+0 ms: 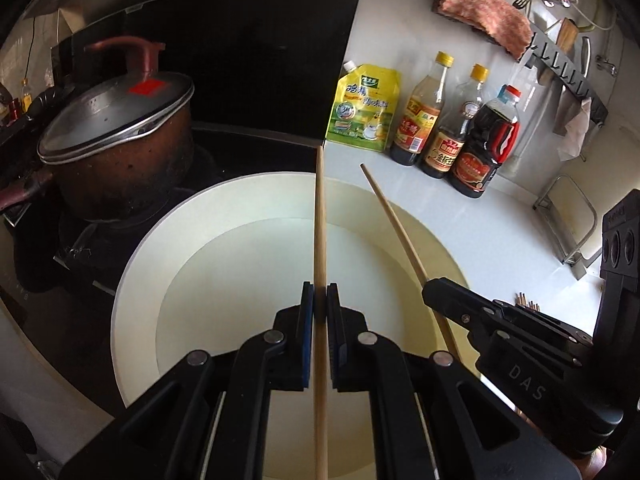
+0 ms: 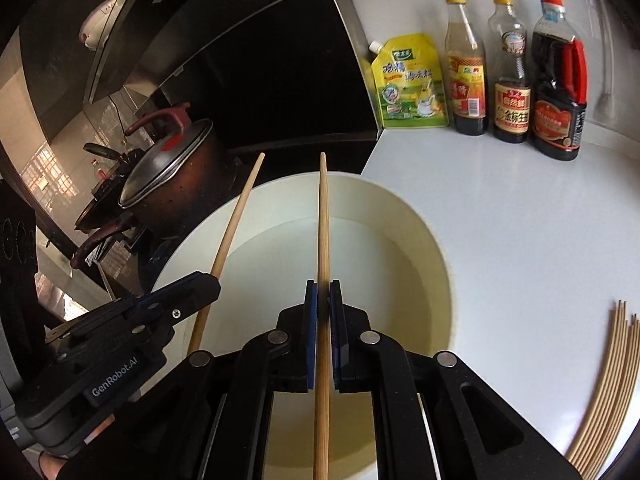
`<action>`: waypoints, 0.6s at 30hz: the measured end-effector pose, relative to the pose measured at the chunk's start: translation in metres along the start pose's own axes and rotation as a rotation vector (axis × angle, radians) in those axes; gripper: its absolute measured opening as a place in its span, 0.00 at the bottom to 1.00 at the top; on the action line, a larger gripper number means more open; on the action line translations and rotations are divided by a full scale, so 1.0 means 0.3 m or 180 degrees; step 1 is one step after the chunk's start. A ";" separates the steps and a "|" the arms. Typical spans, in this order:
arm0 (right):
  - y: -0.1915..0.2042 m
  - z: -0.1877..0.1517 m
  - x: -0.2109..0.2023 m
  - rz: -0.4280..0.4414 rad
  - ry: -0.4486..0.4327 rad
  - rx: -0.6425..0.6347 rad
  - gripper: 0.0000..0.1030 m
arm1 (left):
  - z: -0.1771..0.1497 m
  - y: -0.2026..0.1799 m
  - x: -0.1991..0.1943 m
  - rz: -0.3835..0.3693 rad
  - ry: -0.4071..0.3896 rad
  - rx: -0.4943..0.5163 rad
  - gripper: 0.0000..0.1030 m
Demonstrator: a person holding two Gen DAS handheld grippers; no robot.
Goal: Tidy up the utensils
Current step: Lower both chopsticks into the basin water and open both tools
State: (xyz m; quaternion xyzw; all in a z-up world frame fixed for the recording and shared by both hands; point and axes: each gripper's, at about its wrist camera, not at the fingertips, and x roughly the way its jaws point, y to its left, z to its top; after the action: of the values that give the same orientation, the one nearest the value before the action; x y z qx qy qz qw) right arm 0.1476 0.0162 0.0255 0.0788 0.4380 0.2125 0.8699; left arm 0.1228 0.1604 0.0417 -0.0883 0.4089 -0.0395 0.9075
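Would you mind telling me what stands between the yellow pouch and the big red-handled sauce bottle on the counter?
Two yellow-capped bottles stand between the yellow pouch and the red-handled sauce bottle; the right wrist view shows the row most plainly.

Chopstick (image 1: 320, 216): pale wood, matt, smooth. Second chopstick (image 1: 394, 216): same wood. Basin (image 1: 140, 264): cream, probably plastic, smooth with a low sheen. Left gripper (image 1: 320, 300): matt black plastic with bright metal pivot pins; blue pads. Pot (image 1: 120, 168): rough, stained brown body; lid (image 1: 116, 116) with metal rim. Countertop (image 2: 520, 220): white, glossy. Bottles (image 2: 512, 76): clear, shiny, paper labels. Towel (image 1: 484, 12): pink nubby cloth.
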 end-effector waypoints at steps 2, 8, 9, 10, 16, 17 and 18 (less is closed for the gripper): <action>0.016 -0.003 0.042 -0.0029 0.0097 -0.0006 0.06 | -0.001 0.029 0.035 0.0001 0.0062 -0.0045 0.07; 0.019 -0.015 0.122 -0.0114 0.0334 0.0019 0.06 | -0.023 0.087 0.105 0.0027 0.0227 -0.0165 0.07; 0.017 -0.019 0.127 -0.0137 0.0349 0.0021 0.06 | -0.026 0.092 0.113 0.0034 0.0246 -0.0178 0.07; 0.016 -0.021 0.130 -0.0163 0.0364 0.0017 0.06 | -0.030 0.096 0.117 0.0034 0.0259 -0.0192 0.07; 0.018 -0.032 0.087 -0.0269 0.0208 -0.0069 0.24 | -0.052 0.121 0.098 0.0054 0.0200 -0.0284 0.31; 0.018 -0.034 0.079 -0.0267 0.0191 -0.0072 0.24 | -0.056 0.124 0.088 0.0058 0.0175 -0.0299 0.33; 0.018 -0.038 0.069 -0.0264 0.0171 -0.0074 0.24 | -0.058 0.126 0.079 0.0061 0.0155 -0.0311 0.34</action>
State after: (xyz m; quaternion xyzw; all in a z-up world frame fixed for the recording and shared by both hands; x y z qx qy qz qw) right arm 0.1480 0.0296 0.0053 0.0448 0.4616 0.1834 0.8668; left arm 0.1254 0.1918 0.0057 -0.1275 0.4331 -0.0130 0.8922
